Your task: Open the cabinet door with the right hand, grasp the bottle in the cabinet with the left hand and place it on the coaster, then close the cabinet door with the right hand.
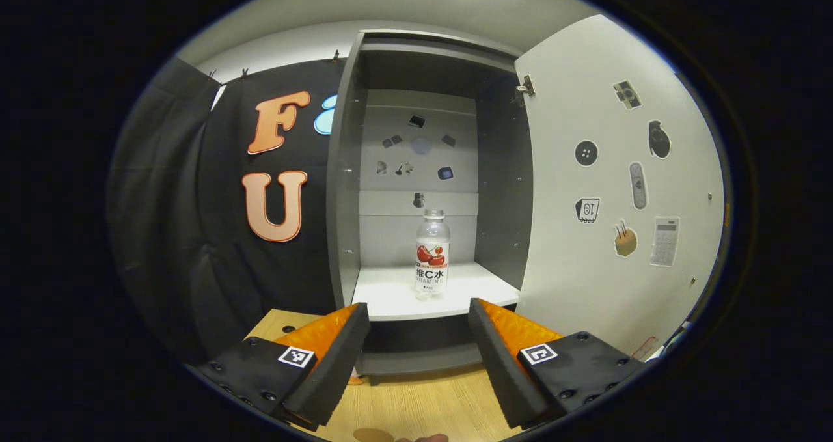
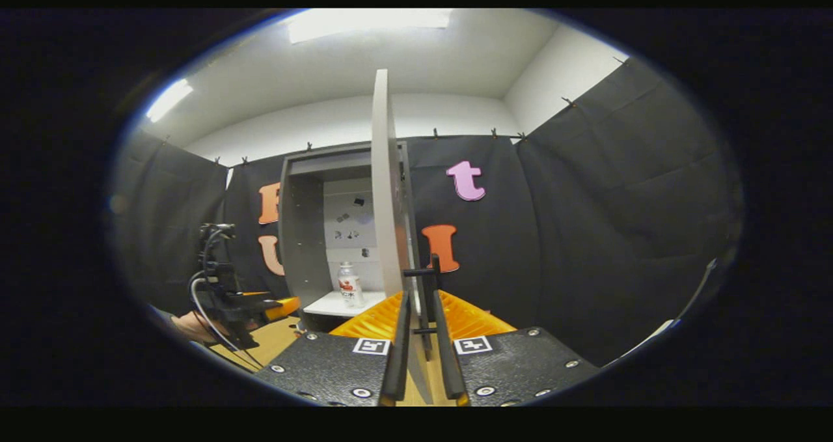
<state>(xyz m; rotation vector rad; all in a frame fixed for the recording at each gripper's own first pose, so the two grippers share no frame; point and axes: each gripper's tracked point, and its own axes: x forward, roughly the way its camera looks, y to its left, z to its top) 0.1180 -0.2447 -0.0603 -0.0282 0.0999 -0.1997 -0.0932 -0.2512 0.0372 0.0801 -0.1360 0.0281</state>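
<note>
Gripping the open cabinet door [image 2: 389, 234] edge with right gripper [image 2: 416, 338] jaws clenched; aiming left gripper [image 1: 420, 338], jaws released, at shelved bottle [image 1: 431, 256].

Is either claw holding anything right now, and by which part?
The right claw grips the open cabinet door by its handle. The left claw is open and empty, short of the bottle.

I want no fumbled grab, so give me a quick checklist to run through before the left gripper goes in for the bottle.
1. Cabinet door swung open: ok.
2. Bottle upright on the shelf, cap on: ok.
3. Left gripper open, jaws set wider than the bottle: ok.
4. Bottle lined up between the left fingers: ok.
5. Right gripper clamped on the door's edge, holding it: ok.
6. Coaster ready for placing: cannot tell.
</note>
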